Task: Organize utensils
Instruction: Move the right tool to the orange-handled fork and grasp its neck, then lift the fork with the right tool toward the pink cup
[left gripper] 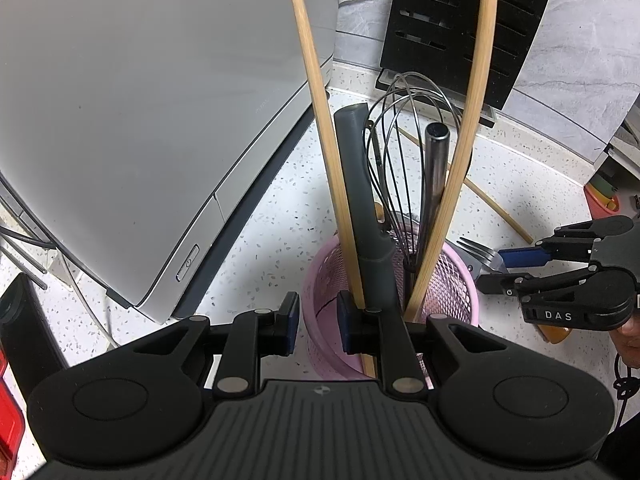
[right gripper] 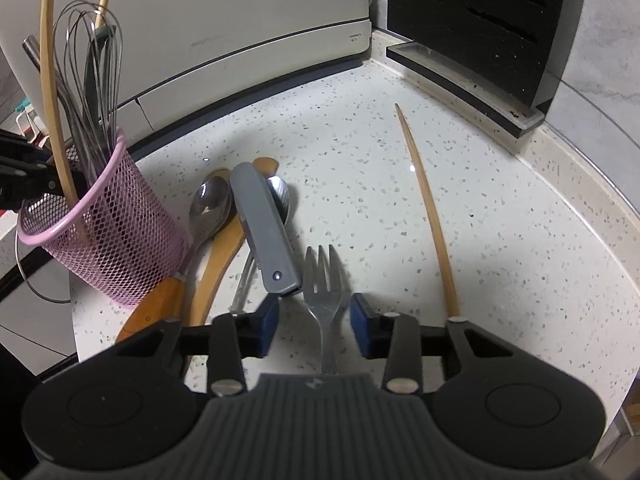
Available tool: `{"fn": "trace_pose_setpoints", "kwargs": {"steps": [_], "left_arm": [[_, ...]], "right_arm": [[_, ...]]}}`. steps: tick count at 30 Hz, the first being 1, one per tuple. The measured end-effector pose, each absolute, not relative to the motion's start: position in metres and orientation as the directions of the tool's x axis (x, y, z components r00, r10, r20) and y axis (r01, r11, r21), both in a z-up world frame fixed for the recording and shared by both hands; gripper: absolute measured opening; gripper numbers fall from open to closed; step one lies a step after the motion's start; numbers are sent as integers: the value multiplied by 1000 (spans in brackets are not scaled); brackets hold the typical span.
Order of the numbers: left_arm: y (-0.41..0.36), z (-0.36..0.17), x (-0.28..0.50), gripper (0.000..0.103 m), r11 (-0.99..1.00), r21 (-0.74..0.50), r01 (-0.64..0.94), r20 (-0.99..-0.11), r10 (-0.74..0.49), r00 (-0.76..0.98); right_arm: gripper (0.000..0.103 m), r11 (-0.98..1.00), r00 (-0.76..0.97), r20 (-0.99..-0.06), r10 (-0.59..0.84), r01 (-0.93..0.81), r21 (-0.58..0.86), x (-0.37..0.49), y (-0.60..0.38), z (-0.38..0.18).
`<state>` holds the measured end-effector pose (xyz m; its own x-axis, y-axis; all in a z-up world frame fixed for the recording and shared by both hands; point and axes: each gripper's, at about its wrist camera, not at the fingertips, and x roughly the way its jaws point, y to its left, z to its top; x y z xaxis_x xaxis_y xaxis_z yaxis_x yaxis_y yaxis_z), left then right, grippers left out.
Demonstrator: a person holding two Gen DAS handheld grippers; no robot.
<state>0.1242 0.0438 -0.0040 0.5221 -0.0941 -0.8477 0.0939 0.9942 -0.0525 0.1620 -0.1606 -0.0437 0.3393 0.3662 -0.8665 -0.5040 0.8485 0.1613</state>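
Right gripper (right gripper: 312, 320) angled steeply down, jaws apart astride fork (right gripper: 323, 284), seemingly not yet pinching it

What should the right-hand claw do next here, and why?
Probably close the right gripper on the fork: the fork lies on the counter between its open fingers, not yet pinched. The left gripper already grips the pink basket, where it likely goes.

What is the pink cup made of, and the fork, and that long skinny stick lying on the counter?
The pink cup looks like wire mesh with a pink coating: you can see through its small diamond holes. The fork seems to be shiny metal, probably steel, because it gleams grey. The long stick looks like pale bamboo or wood, tan and matt.
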Motion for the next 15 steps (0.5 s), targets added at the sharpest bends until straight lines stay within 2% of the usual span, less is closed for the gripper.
{"fn": "trace_pose_setpoints", "kwargs": {"steps": [5, 15], "left_arm": [[43, -4, 124, 22, 994, -52, 94, -848, -94, 522], [44, -4, 124, 22, 994, -54, 94, -847, -96, 522]], "right_arm": [[17, 850, 342, -871, 352, -507, 145, 162, -162, -43], [16, 849, 321, -877, 358, -502, 163, 162, -162, -41]]}}
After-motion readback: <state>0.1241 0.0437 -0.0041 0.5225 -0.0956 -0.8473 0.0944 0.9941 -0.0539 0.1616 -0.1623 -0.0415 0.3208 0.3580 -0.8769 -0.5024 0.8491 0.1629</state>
